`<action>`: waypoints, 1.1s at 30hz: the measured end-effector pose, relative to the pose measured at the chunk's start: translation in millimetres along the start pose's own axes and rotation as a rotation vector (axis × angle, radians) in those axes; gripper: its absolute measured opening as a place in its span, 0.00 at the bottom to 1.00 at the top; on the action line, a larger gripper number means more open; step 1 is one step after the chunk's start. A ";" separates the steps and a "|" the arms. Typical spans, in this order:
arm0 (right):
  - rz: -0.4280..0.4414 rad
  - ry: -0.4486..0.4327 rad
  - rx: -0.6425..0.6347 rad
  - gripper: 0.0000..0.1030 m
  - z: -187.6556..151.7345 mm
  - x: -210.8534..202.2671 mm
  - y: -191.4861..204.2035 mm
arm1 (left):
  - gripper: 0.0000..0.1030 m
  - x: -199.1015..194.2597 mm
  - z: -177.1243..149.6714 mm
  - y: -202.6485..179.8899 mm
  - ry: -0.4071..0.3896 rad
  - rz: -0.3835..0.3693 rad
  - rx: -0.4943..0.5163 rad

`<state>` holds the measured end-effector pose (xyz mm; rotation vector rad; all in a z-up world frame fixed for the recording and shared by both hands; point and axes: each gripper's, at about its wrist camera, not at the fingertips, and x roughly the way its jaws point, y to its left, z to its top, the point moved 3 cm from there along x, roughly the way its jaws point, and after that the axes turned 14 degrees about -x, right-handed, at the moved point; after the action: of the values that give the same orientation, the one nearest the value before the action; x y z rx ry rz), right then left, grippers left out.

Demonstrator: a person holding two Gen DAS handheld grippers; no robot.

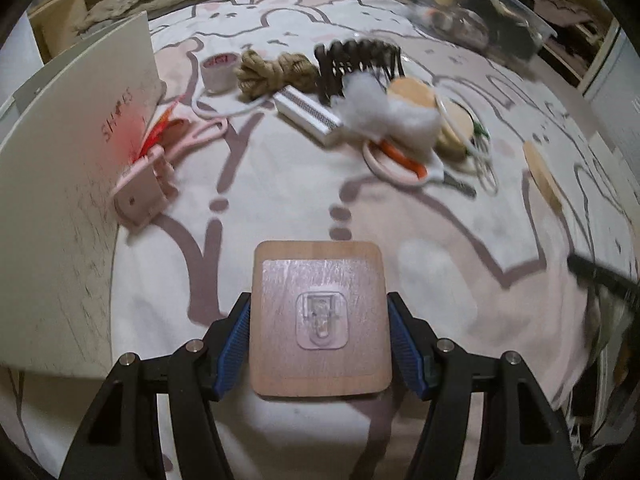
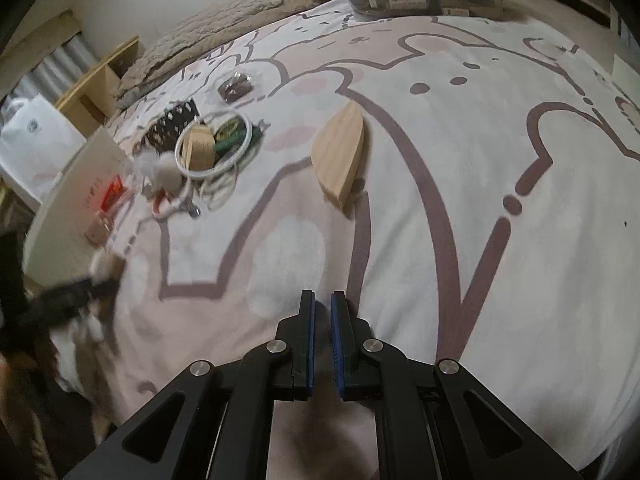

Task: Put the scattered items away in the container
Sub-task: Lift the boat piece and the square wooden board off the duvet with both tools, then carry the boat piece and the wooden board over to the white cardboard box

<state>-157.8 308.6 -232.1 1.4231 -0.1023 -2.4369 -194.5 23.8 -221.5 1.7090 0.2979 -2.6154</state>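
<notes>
My left gripper (image 1: 319, 296) is shut on a square wooden board (image 1: 320, 272) with a clear stick-on hook (image 1: 321, 322) on its face, the blue pads pressing its two side edges above the bedspread. Ahead lie a tape roll (image 1: 218, 68), a jute rope bundle (image 1: 272, 70), a black claw clip (image 1: 352, 60), a white box (image 1: 308, 114), white stuffing (image 1: 384, 108) and a pink claw clip (image 1: 140, 196). The clear plastic container (image 1: 480, 12) stands at the far right. My right gripper (image 2: 322, 294) hovers over the bedspread, shut with only a slit and nothing in it. A leaf-shaped wood piece (image 2: 340, 156) lies ahead of it.
A white lid marked SHOES (image 1: 72, 160) stands on edge at the left. A white hoop (image 2: 216, 148) rings a cork piece and green thread. The patterned bedspread (image 2: 480, 160) stretches to the right. A wooden shelf (image 2: 96, 88) stands beyond the bed's left side.
</notes>
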 end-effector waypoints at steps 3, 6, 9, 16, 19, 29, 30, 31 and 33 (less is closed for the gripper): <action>-0.059 -0.019 -0.029 0.58 21.0 -4.5 -1.7 | 0.63 -2.0 -3.8 2.3 -0.015 -0.004 -0.002; -0.079 -0.029 -0.045 0.79 44.6 -2.6 -2.9 | 0.63 -2.4 -6.9 3.2 -0.022 -0.005 -0.002; -0.108 -0.008 -0.069 0.79 64.0 7.9 -2.9 | 0.63 -2.4 -10.1 3.4 -0.030 0.003 0.018; -0.183 0.058 -0.107 0.44 86.2 45.5 -7.4 | 0.78 -0.3 -15.2 2.3 -0.043 -0.002 0.017; -0.185 0.059 -0.104 0.34 81.7 50.3 -9.9 | 0.92 1.0 -17.2 5.5 -0.048 -0.008 0.000; -0.157 0.025 -0.163 0.33 42.8 25.8 14.0 | 0.97 1.2 -23.0 9.4 -0.084 -0.002 -0.039; -0.157 0.023 -0.169 0.32 39.5 23.5 16.6 | 0.96 0.5 -22.2 10.0 -0.082 -0.005 -0.048; -0.154 0.023 -0.172 0.32 36.3 21.5 19.3 | 0.95 -0.5 -21.4 10.7 -0.081 -0.009 -0.059; -0.147 0.021 -0.178 0.32 30.4 17.2 24.8 | 0.92 -2.3 -19.3 12.9 -0.078 -0.012 -0.087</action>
<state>-185.9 277.0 -225.8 1.4218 0.2269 -2.4738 -174.7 14.0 -229.0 1.5794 0.4149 -2.6278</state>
